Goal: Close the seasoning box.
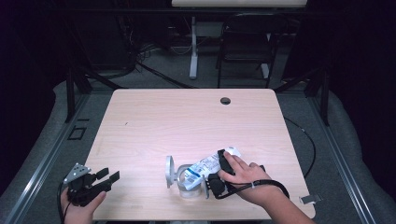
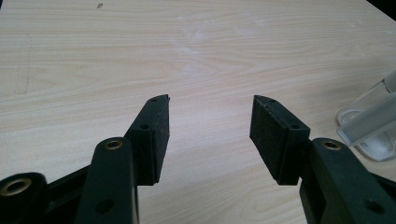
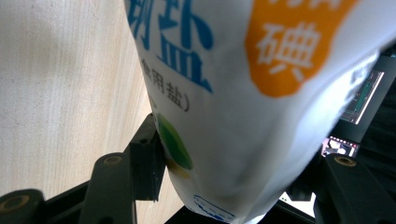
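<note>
A white salt bag (image 1: 205, 165) with blue and orange print lies tilted over a clear jar (image 1: 189, 187) near the table's front edge. Its lower end is at the jar's mouth. The jar's hinged lid (image 1: 169, 171) stands open on the left. My right gripper (image 1: 223, 162) is shut on the bag's upper part. In the right gripper view the bag (image 3: 243, 93) sits between the jaws of my right gripper (image 3: 233, 154), with the left pad (image 3: 154, 158) against it. My left gripper (image 1: 108, 176) rests at the front left corner, open, with nothing between the jaws. Past the open left gripper (image 2: 210, 116) the jar (image 2: 373, 126) shows at the right.
The wooden table (image 1: 187, 116) has a round cable hole (image 1: 225, 101) near its far edge. A chair (image 1: 245, 42) and a white table leg (image 1: 193, 46) stand beyond it. A black cable (image 1: 308, 140) runs off the right side.
</note>
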Demonstrator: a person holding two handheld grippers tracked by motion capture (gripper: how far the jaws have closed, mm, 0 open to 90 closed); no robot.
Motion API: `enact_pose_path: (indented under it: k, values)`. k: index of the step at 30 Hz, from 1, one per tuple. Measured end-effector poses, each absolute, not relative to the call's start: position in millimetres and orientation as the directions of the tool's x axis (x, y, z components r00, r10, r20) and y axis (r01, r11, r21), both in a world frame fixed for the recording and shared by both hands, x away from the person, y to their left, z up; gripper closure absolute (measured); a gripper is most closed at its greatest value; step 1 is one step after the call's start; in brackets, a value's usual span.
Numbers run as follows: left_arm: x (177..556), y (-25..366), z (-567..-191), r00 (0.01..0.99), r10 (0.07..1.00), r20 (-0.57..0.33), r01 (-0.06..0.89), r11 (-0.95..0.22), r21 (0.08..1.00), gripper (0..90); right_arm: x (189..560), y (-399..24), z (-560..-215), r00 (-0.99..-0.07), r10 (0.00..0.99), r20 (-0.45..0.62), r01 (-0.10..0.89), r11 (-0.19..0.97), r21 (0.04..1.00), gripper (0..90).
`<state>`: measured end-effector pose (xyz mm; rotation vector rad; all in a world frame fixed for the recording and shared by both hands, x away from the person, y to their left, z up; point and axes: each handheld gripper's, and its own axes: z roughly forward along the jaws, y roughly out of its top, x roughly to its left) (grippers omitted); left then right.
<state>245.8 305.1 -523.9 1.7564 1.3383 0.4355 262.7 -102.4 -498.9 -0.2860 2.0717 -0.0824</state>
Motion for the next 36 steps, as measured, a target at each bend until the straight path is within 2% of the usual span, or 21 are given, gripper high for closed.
enact_pose_path:
  k: [36]
  values:
    - [245.8,306.6,-524.3,0.359,0.907,-0.219,0.610,-0.050,0.791,47.9,262.7,-100.2,-496.7,-0.464,-0.268,-0.844,-0.175,0.962,-0.209,43.1]
